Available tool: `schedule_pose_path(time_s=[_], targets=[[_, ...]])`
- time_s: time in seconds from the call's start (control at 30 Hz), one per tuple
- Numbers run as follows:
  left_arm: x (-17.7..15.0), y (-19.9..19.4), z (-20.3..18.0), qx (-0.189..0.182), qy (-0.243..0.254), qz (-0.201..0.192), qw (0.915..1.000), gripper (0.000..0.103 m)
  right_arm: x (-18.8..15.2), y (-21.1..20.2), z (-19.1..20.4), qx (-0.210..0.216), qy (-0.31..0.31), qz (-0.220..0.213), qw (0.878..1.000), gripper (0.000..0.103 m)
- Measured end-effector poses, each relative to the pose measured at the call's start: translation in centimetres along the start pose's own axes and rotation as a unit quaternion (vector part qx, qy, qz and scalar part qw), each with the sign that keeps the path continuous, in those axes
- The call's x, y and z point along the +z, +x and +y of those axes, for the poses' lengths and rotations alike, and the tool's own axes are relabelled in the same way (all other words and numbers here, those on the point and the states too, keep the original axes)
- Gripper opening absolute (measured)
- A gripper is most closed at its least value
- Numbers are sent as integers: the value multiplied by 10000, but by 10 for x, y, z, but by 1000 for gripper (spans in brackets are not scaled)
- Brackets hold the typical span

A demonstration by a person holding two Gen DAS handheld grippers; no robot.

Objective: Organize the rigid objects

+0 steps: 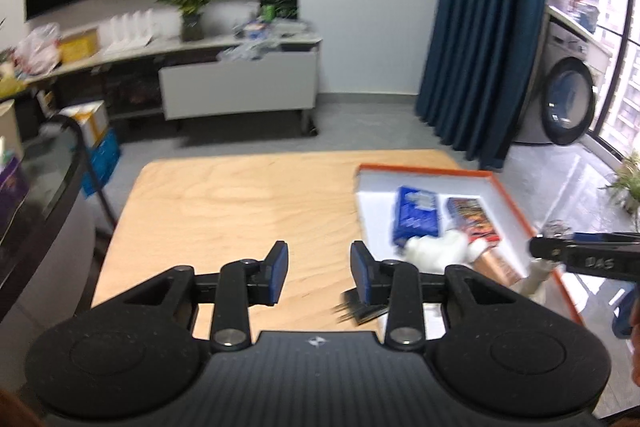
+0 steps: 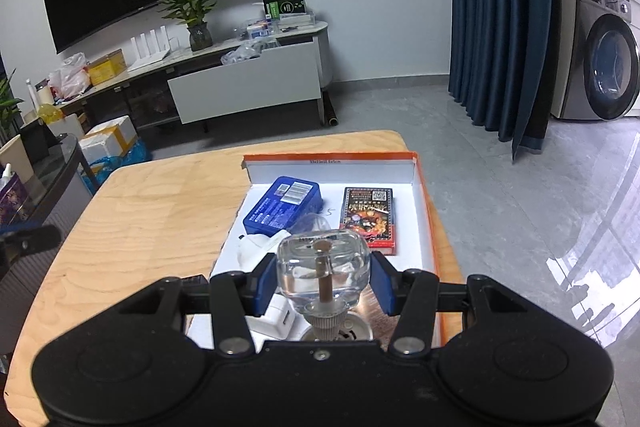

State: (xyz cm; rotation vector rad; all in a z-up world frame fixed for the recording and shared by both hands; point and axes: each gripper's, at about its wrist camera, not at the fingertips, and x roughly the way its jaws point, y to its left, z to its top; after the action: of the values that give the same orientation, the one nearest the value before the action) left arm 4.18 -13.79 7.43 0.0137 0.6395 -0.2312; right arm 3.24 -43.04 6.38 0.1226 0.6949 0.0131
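Left hand-held gripper (image 1: 319, 273) first, through its own wrist camera: I read its jaws as closed as far as they go, with nothing between the blue pads (image 1: 280, 273), though a gap of bare wood shows between them; it hangs over the near part of the light wooden table (image 1: 224, 203); the picture is blurred; just under its right finger lies a small dark flat thing (image 1: 360, 309) I cannot name; to the right sits the orange-rimmed white tray (image 1: 504, 187), holding a blue box (image 1: 416, 213), a red printed box (image 1: 472, 217) beside it, a white lumpy item (image 1: 436, 251) nearer me and a copper-coloured box (image 1: 498, 265); at the far right edge the tip of the right hand-held gripper (image 1: 560, 251) reaches in over the tray.

Right wrist camera next; the right hand-held gripper (image 2: 323, 277) is clamped on a clear glass bottle (image 2: 323, 263), both blue pads pressing its sides, a brown stick standing upright inside it and a ribbed white neck toward me; the bottle is held above the near end of the tray (image 2: 424, 187); beneath it I see a round white thing (image 2: 352, 333) and a white plug adapter (image 2: 276, 319) to its left; farther in, the blue box (image 2: 284, 205) lies left and the red printed box (image 2: 370, 217) right, apart from each other; a white rounded item (image 2: 256, 247) sits just near the blue box; at the left edge the other gripper's dark tip (image 2: 32, 241) shows over the table (image 2: 152, 211).
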Motion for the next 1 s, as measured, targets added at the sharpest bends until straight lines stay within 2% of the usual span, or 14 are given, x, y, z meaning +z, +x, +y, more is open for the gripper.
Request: schedule_pose_path(time_s=[0.13, 0.53, 0.63, 0.87, 0.9, 1.0], targets=[[-1, 2, 8, 70, -126, 99, 9998, 36, 0, 2, 1, -32, -23, 32, 10000, 60], [-6, 13, -44, -547, 289, 176, 9979, 36, 0, 10, 9, -104, -128, 156, 9997, 60], [-10, 13, -47, -561, 359, 191, 9976, 36, 1, 13, 9, -246, -91, 156, 9995, 64], [-10, 15, -59, -591, 458, 164, 9971, 37, 1, -6, 17, -223, -223, 13, 9995, 71], [-10, 14, -62, -596, 466, 153, 9970, 40, 0, -10, 17, -237, -203, -14, 9995, 72], [-10, 9, -66, -549, 422, 135, 9975, 65, -2, -25, 15, -296, -116, -58, 9995, 79]])
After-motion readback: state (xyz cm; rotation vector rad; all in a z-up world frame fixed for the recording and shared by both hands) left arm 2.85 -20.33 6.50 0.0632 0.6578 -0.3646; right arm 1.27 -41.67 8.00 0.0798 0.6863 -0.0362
